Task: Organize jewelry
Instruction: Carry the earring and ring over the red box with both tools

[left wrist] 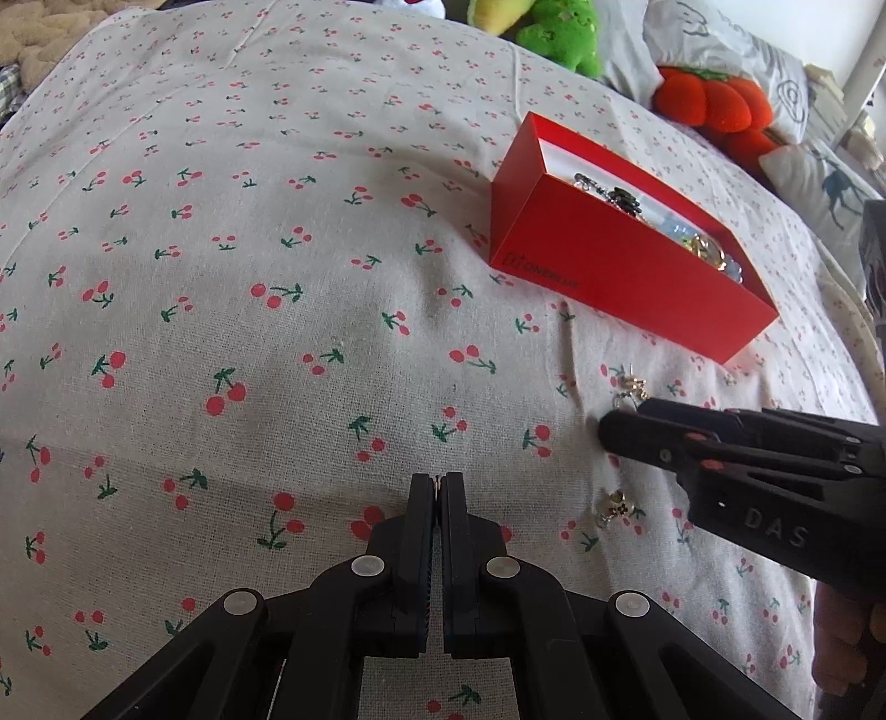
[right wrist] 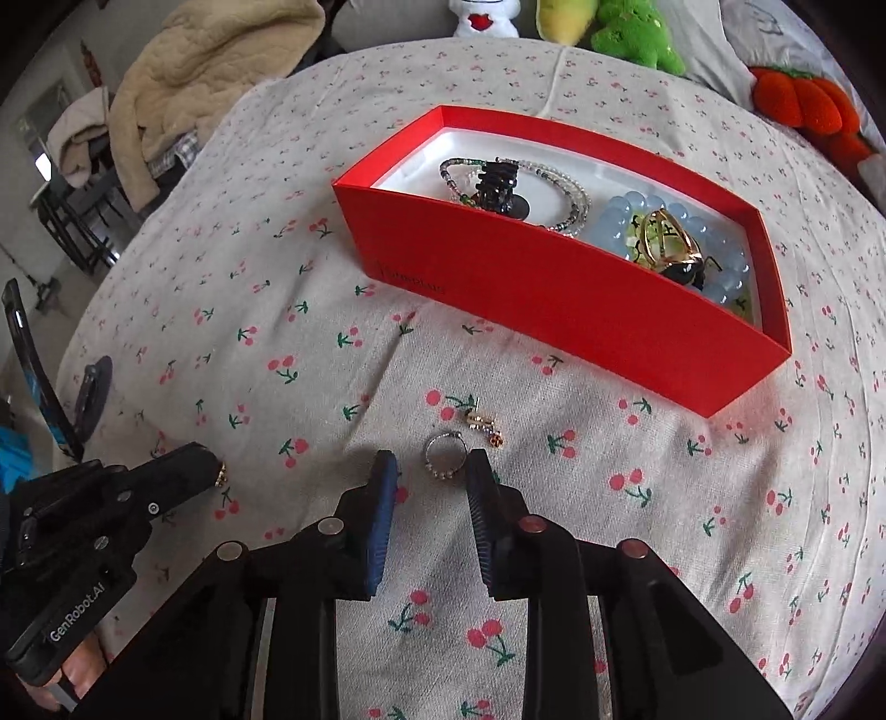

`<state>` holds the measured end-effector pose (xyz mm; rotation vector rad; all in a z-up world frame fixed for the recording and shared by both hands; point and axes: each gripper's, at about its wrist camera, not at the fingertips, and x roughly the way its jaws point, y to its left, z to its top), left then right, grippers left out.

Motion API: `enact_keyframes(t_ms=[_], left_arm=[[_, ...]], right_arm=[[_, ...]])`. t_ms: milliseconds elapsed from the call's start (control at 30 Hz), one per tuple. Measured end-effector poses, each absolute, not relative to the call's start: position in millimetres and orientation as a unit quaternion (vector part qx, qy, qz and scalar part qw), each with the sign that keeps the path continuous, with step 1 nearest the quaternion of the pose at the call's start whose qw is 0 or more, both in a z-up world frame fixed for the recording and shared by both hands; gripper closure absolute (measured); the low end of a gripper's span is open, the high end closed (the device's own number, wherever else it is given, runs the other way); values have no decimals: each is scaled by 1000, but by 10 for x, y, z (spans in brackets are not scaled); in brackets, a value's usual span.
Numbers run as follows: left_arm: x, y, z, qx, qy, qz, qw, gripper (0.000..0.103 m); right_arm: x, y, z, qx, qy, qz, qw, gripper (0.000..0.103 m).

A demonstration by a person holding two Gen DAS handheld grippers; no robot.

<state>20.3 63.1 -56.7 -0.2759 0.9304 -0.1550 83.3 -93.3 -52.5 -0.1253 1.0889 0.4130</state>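
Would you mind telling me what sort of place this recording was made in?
Most likely a bedroom, with the work done on a bed. A cherry-print sheet covers a soft, rumpled surface, plush toys and pillows line the far edge, and a quilted blanket is heaped beside it.

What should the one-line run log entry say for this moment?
right gripper: open around ring | left gripper: shut | red box: holds jewelry

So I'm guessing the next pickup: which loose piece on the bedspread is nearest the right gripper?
The silver ring, lying just ahead between the open right gripper fingers. The gold earring sits farther on, toward the red box.
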Motion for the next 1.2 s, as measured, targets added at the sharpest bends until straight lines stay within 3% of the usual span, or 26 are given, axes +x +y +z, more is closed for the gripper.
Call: enact_keyframes(t_ms=[133,633,900,1200], left_arm=[[205,640,-567,-133,448,-75,881,103],[357,564,-287,-122,442,-94,884,103],[797,331,142,-118,424,-122,890,103],[1391,91,275,-122,438,-124,882,103]], right_arm=[[846,-917,-536,-74,506,192,838,87],[819,-1140,-198,-33,492,216,843,88],[1039,-1438,112,16,465,193,864,88],[1334,-1707,230,56,459,173,870,88]])
